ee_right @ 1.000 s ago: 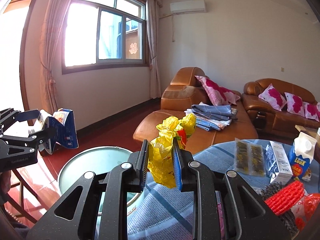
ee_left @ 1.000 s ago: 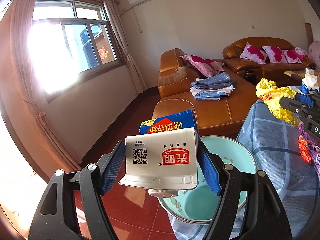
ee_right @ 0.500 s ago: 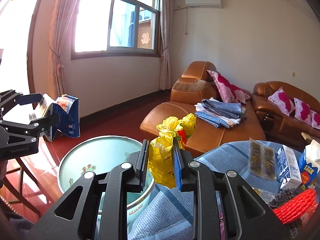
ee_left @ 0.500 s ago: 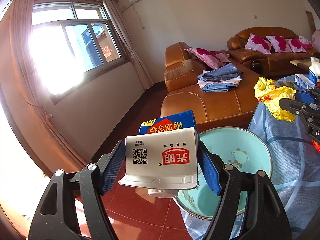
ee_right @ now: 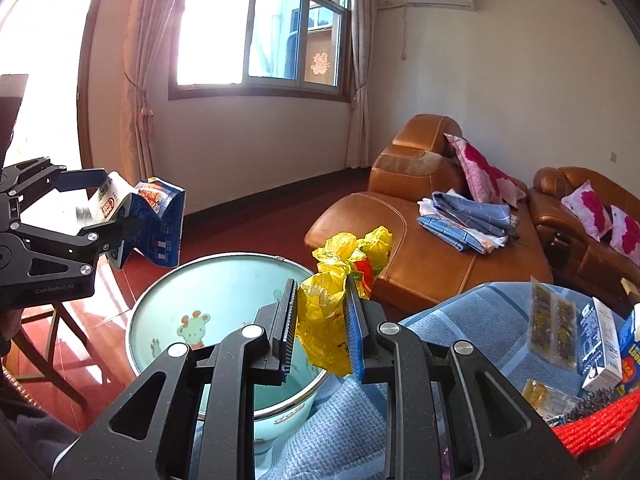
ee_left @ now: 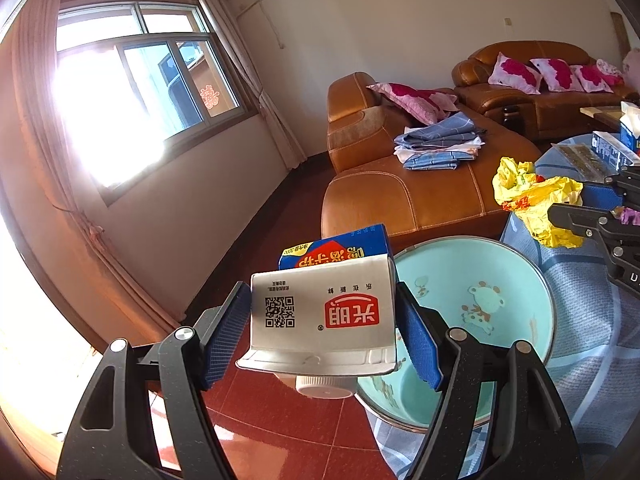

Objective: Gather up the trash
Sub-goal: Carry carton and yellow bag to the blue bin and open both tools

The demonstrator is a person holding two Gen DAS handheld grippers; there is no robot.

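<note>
My left gripper (ee_left: 322, 336) is shut on a blue and white milk carton (ee_left: 320, 312), held upside down in the air left of a light green basin (ee_left: 512, 280). The carton also shows in the right wrist view (ee_right: 148, 216), above the basin's (ee_right: 200, 280) left rim. My right gripper (ee_right: 320, 328) is shut on a crumpled yellow plastic bag (ee_right: 324, 320), at the basin's right rim. The bag also shows in the left wrist view (ee_left: 532, 200).
The basin stands at the edge of a table with a blue checked cloth (ee_right: 472, 320). On the cloth lie snack packets (ee_right: 554, 324), a small carton (ee_right: 600, 344) and a red mesh item (ee_right: 596, 424). A brown leather sofa (ee_right: 420, 240) with folded clothes stands behind. The floor is red tile (ee_left: 280, 420).
Both grippers have moved left and closer to the basin, each still holding its item. The basin looks larger and more central in both views.
</note>
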